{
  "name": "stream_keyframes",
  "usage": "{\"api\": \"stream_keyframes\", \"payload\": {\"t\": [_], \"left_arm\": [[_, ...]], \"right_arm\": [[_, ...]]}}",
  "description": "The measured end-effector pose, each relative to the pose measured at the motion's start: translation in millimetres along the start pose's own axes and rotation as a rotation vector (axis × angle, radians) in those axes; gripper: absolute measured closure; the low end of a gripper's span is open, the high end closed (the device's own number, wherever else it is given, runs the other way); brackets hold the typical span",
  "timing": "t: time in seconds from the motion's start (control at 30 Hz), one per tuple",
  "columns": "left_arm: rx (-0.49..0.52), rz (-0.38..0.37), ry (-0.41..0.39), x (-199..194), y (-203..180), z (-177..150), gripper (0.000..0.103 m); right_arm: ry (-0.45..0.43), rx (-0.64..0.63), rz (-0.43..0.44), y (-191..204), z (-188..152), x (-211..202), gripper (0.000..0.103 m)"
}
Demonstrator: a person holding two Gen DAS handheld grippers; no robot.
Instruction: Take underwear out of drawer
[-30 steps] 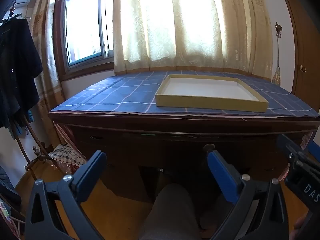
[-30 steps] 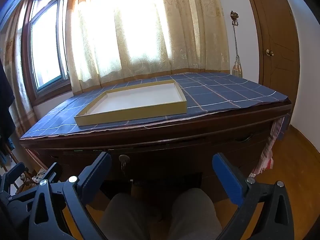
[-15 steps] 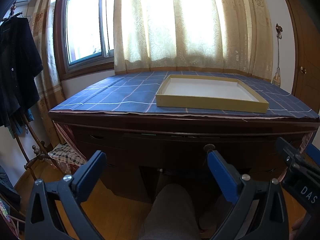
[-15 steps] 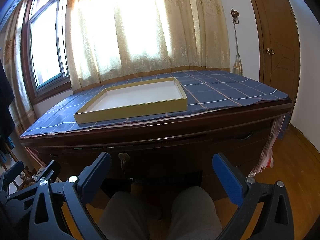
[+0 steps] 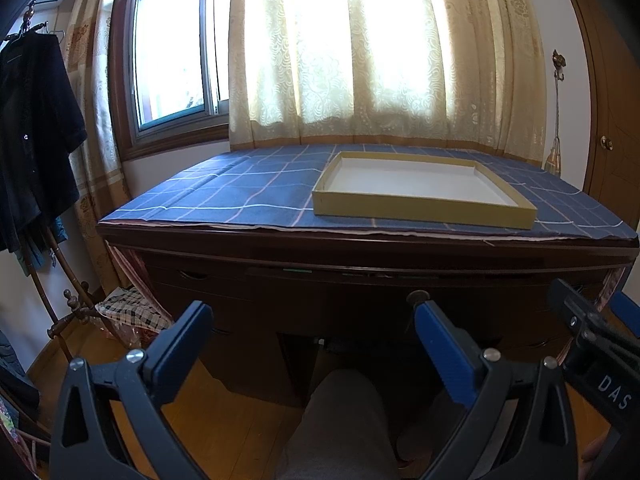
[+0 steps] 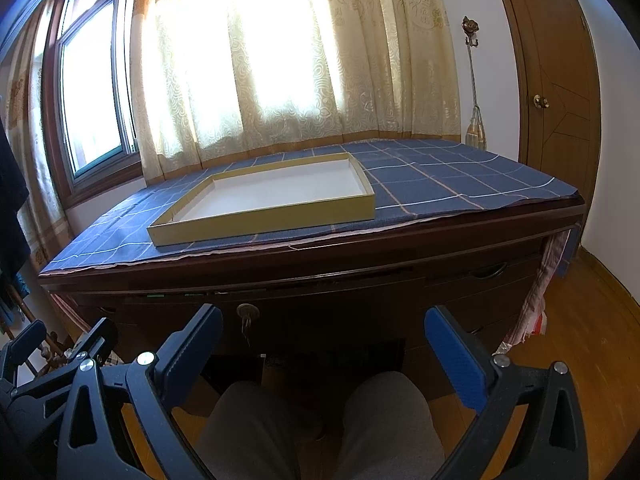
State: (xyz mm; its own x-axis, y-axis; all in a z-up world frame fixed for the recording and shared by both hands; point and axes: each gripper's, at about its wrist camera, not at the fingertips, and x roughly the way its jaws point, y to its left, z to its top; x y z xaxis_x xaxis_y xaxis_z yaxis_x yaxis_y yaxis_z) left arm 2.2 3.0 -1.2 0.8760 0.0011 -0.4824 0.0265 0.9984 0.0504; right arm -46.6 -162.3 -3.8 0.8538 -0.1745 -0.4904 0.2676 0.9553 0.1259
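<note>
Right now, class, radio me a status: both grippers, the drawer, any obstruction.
Left gripper open, empty. Right gripper open, empty. Centre drawer shut, key in lock, no underwear visible. Nothing in the way.

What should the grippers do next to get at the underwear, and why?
Probably bring the right gripper forward to the middle drawer by its key. All drawers look shut, no underwear shows, and both the right and left gripper hang open before the desk.

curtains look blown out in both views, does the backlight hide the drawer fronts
Left wrist view: curtains glare white, drawer fronts very dark, handles faint. Right wrist view: same glare, but the keyhole and a right handle show. Fisheye bends the desk edge.
</note>
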Motion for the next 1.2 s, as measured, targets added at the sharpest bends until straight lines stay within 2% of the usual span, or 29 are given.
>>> {"api": "stream_keyframes", "payload": {"t": [0.77, 1.2], "left_arm": [[-0.005, -0.003, 0.003, -0.5, 1.5, 0.0, 0.000], [-0.015, 0.003, 0.031, 15.1, 6.0, -2.8, 0.000]], "right_arm": [[0.007, -0.001, 0.000, -0.2, -2.7, 2.2, 0.001], [0.024, 0.003, -0.009, -2.9, -3.8, 10.7, 0.001]]}}
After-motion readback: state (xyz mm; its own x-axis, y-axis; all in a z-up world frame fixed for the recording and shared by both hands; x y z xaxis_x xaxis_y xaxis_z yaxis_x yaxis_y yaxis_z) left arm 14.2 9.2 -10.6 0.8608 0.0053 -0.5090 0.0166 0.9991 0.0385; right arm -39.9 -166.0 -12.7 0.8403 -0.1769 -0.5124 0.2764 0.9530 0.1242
